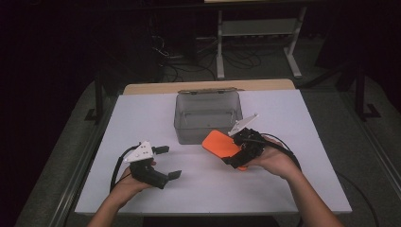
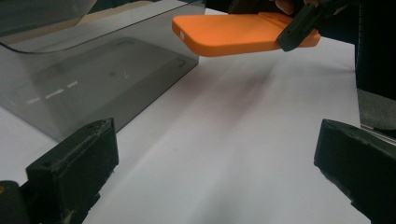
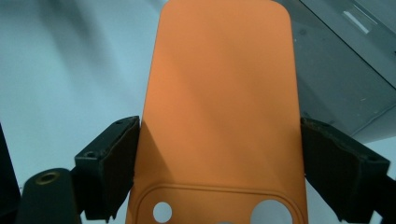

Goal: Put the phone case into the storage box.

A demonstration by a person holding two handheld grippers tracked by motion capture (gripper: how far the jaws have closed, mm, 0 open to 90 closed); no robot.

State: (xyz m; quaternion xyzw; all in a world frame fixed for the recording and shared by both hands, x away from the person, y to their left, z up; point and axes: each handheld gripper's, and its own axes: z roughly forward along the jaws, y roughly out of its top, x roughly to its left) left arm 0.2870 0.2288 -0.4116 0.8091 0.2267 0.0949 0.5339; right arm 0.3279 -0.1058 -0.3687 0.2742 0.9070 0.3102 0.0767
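Note:
An orange phone case (image 1: 219, 143) (image 2: 233, 33) (image 3: 219, 102) is held flat just above the white table, right in front of the grey box. My right gripper (image 1: 239, 153) (image 3: 217, 154) is shut on the case's two long sides near its camera cutouts. My left gripper (image 1: 169, 162) (image 2: 215, 168) stands open over the table at the front left, its jaws wide apart with nothing between them. It points toward the case and the box.
A translucent grey plastic box (image 1: 208, 116) (image 2: 88, 70) (image 3: 355, 65) stands open at the table's middle back. The white tabletop (image 1: 142, 118) ends on bare floor at both sides. A white shelf frame (image 1: 257, 28) and cables lie beyond the table.

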